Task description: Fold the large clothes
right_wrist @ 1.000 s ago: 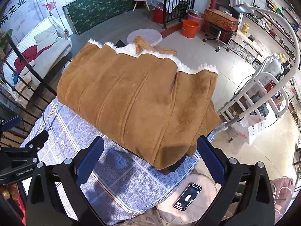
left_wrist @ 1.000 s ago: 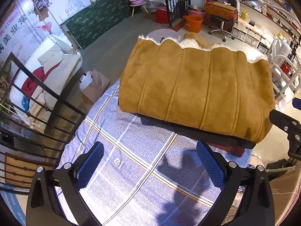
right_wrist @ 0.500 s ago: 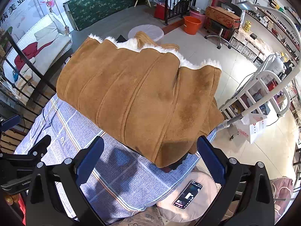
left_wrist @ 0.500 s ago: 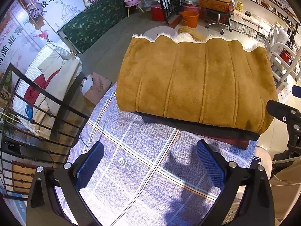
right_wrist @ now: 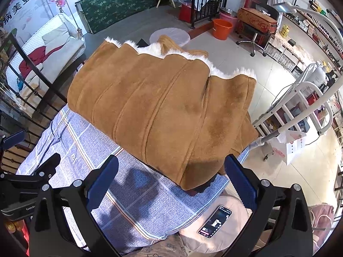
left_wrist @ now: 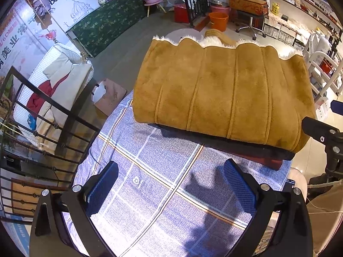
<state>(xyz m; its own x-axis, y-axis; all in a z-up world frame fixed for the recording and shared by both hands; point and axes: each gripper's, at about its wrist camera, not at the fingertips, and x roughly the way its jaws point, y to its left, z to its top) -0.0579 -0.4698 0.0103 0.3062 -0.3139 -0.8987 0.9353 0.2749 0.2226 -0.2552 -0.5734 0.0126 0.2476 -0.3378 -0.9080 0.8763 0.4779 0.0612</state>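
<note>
A folded tan suede coat (left_wrist: 223,94) with white fleece trim along its far edge lies on the far part of a table covered by a blue checked cloth (left_wrist: 154,171). A dark lining shows under its near edge. My left gripper (left_wrist: 171,182) hovers open over the bare cloth, short of the coat's near edge, holding nothing. In the right wrist view the same coat (right_wrist: 163,111) fills the middle. My right gripper (right_wrist: 171,177) is open, its fingers astride the coat's near right corner without touching it.
A phone (right_wrist: 215,224) lies on a pink cushion below the table's right corner. A black metal railing (left_wrist: 42,111) stands to the left. A white metal rack (right_wrist: 304,107) is on the right. The left gripper's body (right_wrist: 25,184) shows at the right view's left edge.
Both views have pulled back and risen slightly, so the coat sits a little farther off. Neither gripper has changed its opening, and the coat has not moved.
</note>
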